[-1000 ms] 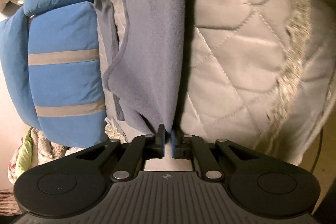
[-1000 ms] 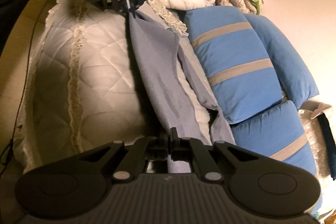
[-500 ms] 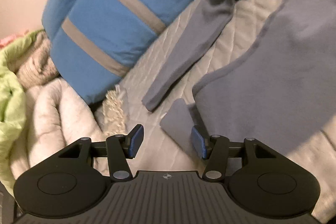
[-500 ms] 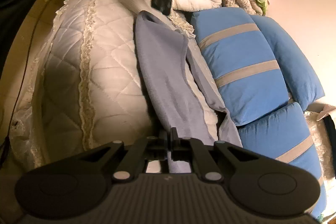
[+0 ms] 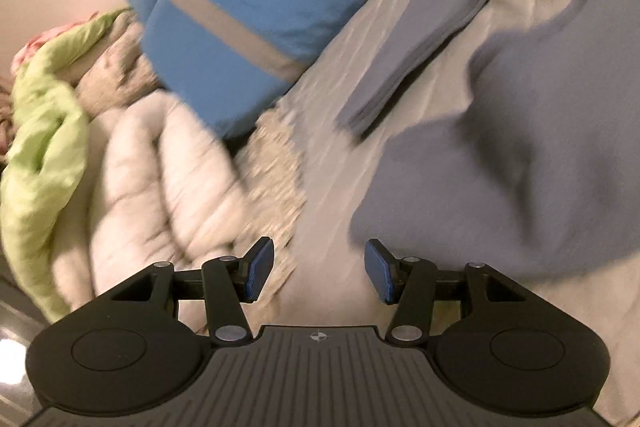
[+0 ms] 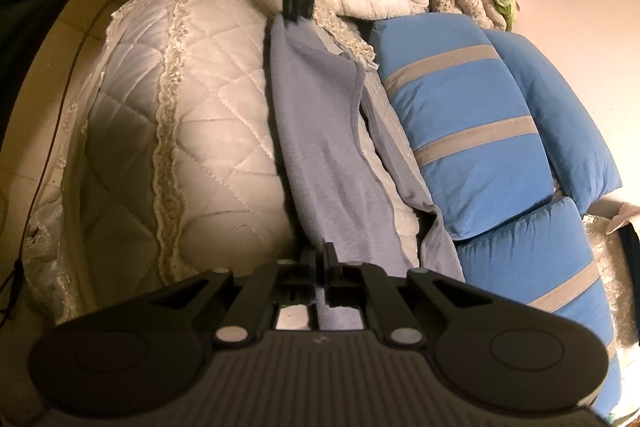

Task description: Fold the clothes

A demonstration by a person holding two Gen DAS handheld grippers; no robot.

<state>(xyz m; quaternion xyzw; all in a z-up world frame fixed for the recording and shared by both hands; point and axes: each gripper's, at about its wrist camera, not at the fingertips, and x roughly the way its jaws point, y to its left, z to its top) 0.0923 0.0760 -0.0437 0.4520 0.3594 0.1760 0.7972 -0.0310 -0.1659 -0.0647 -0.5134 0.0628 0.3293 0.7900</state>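
My left gripper (image 5: 319, 269) is about half open, blue pads apart, nothing between them, bare bedspread (image 5: 320, 187) under the gap. It has just been opening. Left view is motion-blurred, so fine detail there is soft.

My right gripper (image 6: 320, 259) is narrow, jaws nearly together at the near end of the grey-blue garment (image 6: 320, 147). Its jaws have just been opening a little. Cloth shows between and behind them, but I cannot tell whether the pads still press it.

Garment lies in a long strip down the quilted bedspread, just beside the 2 blue striped pillows (image 6: 480, 131). 1 sleeve (image 6: 400, 163) lies along the pillow side. In the right view, the left gripper (image 6: 298, 1) sits at the garment's far end.

Risks, my judgement:
- Right jaws loosen before the fabric is laid flat, so the near end slumps and the fold line goes crooked.
- Loose sleeve stays out against the pillows, so the next fold traps it bunched.
- Left gripper re-grabs through blur and pinches the bedspread along with the garment, dragging the quilt.
- Pile of bedding (image 5: 152, 167) and green cloth (image 5: 44, 147) at the far end is near enough to snag.
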